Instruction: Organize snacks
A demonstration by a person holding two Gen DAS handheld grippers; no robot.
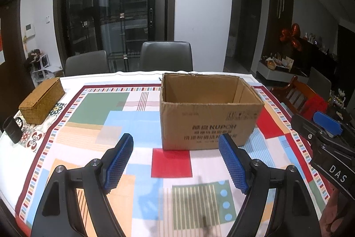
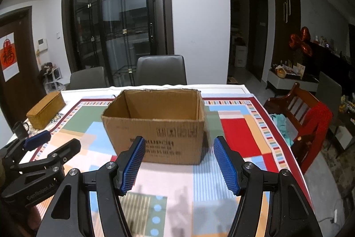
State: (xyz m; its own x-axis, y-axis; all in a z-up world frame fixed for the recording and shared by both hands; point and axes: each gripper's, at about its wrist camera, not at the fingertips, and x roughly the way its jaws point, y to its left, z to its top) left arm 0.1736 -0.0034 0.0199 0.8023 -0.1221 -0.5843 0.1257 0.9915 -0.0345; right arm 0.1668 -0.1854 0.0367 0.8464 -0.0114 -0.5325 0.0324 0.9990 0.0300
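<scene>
Your left gripper (image 1: pixel 176 162) & right gripper (image 2: pixel 178 162) both spread, nothing between; cardboard box (image 1: pixel 208 112) open mid-table (image 1: pixel 142 121), woven box (image 1: pixel 42 100) by left edge.

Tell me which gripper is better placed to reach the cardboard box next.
Right, probably. The cardboard box sits straight ahead of the right gripper, framed between its open fingers. From the left gripper, also open and empty, the box lies off toward its right finger. No snacks are visible.

Dim room, ceiling spotlights, soft shadows, fisheye-warped dark corners.
</scene>
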